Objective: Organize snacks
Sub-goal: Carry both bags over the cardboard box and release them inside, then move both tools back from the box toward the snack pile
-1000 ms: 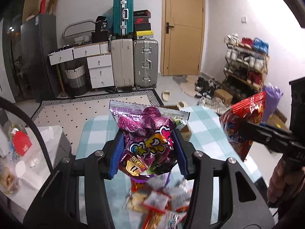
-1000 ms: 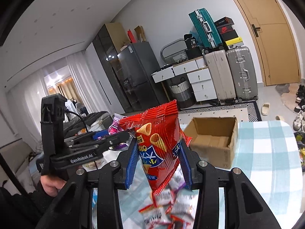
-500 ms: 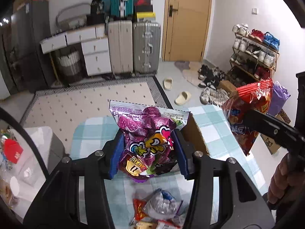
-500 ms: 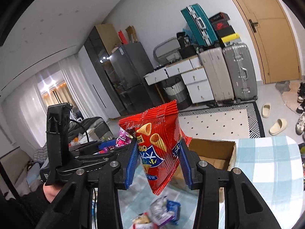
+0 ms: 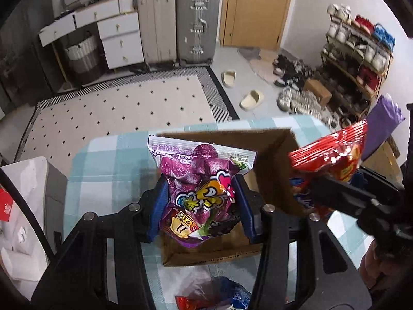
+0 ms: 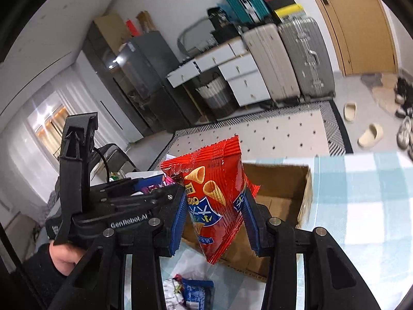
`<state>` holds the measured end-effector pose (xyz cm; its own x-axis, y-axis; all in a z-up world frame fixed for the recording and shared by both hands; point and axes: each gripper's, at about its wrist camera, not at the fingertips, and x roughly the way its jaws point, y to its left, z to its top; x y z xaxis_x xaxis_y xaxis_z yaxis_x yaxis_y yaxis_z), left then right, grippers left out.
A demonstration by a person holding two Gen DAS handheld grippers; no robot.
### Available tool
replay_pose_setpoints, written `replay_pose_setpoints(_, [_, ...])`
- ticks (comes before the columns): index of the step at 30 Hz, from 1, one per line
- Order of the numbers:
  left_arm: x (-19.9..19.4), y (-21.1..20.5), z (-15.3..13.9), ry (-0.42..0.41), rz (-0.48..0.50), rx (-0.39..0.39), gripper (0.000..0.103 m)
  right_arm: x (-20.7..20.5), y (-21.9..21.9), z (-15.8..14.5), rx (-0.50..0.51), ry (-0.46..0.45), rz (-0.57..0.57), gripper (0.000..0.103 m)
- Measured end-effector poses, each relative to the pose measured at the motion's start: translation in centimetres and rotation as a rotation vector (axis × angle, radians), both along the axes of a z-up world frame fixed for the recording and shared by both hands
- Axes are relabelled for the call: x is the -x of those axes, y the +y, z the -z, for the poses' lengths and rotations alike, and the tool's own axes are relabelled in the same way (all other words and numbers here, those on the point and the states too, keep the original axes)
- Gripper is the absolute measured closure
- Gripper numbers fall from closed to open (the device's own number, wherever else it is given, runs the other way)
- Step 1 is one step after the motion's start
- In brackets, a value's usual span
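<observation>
1. While my left tongs (image 5: 200,201) squeeze the purple bag (image 5: 201,193), the box (image 5: 271,170) sits right under them.
2. My right tongs (image 6: 215,219) squeeze the red bag (image 6: 214,193), just right of the box's wall.
3. More snacks (image 6: 191,292) lie below my tongs.
</observation>
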<state>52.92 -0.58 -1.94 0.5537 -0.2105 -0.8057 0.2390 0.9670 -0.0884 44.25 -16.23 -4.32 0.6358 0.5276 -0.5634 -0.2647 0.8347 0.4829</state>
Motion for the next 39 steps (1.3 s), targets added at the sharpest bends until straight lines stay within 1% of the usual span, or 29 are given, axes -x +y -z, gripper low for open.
replay_pose_setpoints(2, [0.1,-0.8,1.7,0.021,0.006,0.006,0.057,-0.7,0.3,1.3,0.021,0.023,-0.001,0.062])
replay_pose_setpoints(4, [0.3,-1.4,2.9,0.033,0.005,-0.01,0.057,-1.1,0.4,2.5,0.025,0.045,-0.001,0.062])
replay_pose_setpoints(8, [-0.6,-2.6,5.6,0.067,0.013,-0.01,0.057,-1.6,0.2,4.1,0.038,0.066,0.01,0.062])
replay_pose_setpoints(11, [-1.4,-3.4,7.1,0.076,0.016,-0.02,0.057,-1.7,0.0,5.2,0.053,0.084,0.013,0.062])
replay_pose_setpoints(12, [-0.9,-3.8,7.4,0.08,0.015,-0.02,0.057,-1.6,0.1,5.5,0.057,0.089,0.014,0.062])
replay_pose_setpoints(17, [-1.6,-4.6,9.2,0.097,0.013,-0.015,0.057,-1.8,0.1,6.4,0.086,0.096,0.016,0.062])
replay_pose_setpoints(20, [-1.6,-5.0,9.7,0.094,0.02,-0.022,0.057,-1.7,0.3,6.6,0.107,0.093,0.02,0.061])
replay_pose_setpoints(24, [-1.4,-5.3,9.9,0.092,0.015,-0.043,0.057,-1.7,0.6,6.9,0.113,0.098,0.032,0.061])
replay_pose_setpoints(26, [-0.9,-4.9,9.9,0.102,0.008,-0.021,0.056,-1.7,0.7,7.2,0.109,0.109,0.029,0.06])
replay_pose_setpoints(29, [0.3,-4.0,9.5,0.101,-0.013,-0.012,0.051,-1.2,0.5,7.0,0.104,0.099,0.034,0.053])
replay_pose_setpoints(31, [1.8,-3.1,8.9,0.089,-0.029,0.001,0.048,-0.7,0.4,6.7,0.105,0.087,0.04,0.052])
replay_pose_setpoints(33, [2.9,-2.4,8.1,0.075,-0.046,0.023,0.041,0.1,0.2,5.8,0.114,0.069,0.049,0.052])
replay_pose_setpoints(34, [3.8,-1.9,7.5,0.066,-0.054,0.029,0.039,0.6,0.1,5.3,0.109,0.055,0.053,0.052])
replay_pose_setpoints(36, [6.3,-0.8,6.0,0.017,-0.08,0.024,0.03,2.1,-0.3,3.9,0.098,0.018,0.059,0.051])
replay_pose_setpoints(37, [7.3,-0.5,5.3,-0.011,-0.091,0.02,0.028,2.9,-0.3,3.2,0.096,0.0,0.059,0.05])
replay_pose_setpoints(38, [8.6,-0.1,4.5,-0.05,-0.101,0.022,0.023,4.2,-0.3,2.3,0.095,-0.027,0.058,0.049])
replay_pose_setpoints(39, [10.3,0.3,3.6,-0.094,-0.113,0.026,0.022,5.2,-0.4,1.8,0.094,-0.043,0.055,0.045])
